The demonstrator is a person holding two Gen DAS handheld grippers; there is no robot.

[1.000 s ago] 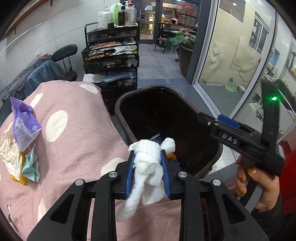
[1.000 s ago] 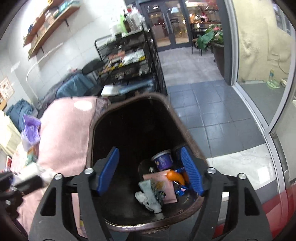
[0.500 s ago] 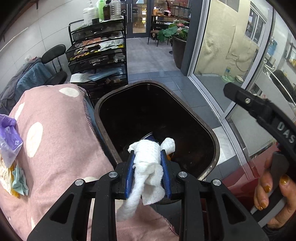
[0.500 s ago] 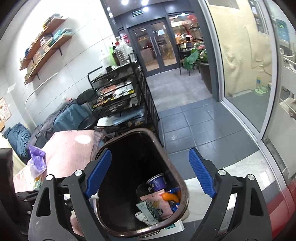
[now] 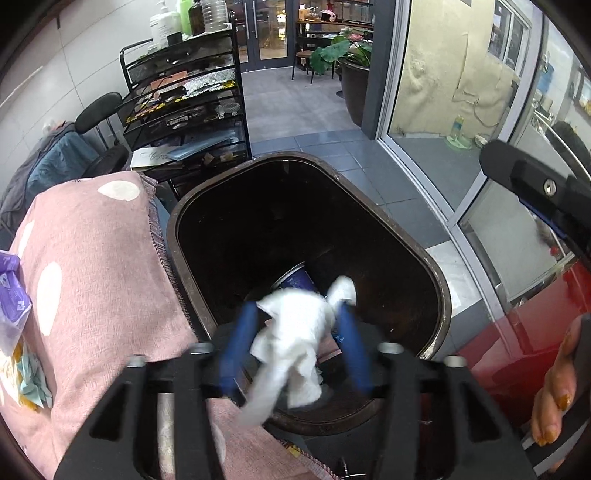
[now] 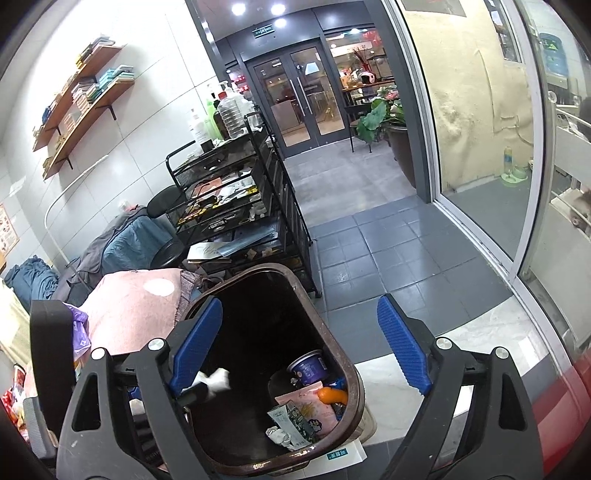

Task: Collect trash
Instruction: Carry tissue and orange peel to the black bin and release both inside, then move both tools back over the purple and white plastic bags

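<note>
White tiled walls (image 6: 155, 122) carry two wooden shelves (image 6: 85, 107) stacked with books. A black mesh rack (image 6: 236, 206) topped with bottles stands on the grey tiled floor (image 6: 391, 254), a black chair (image 5: 99, 114) beside it. Glass double doors (image 6: 299, 96) sit under round ceiling lights (image 6: 258, 8), near a potted plant (image 6: 388, 122) and a sliding glass window (image 6: 480, 110)
</note>
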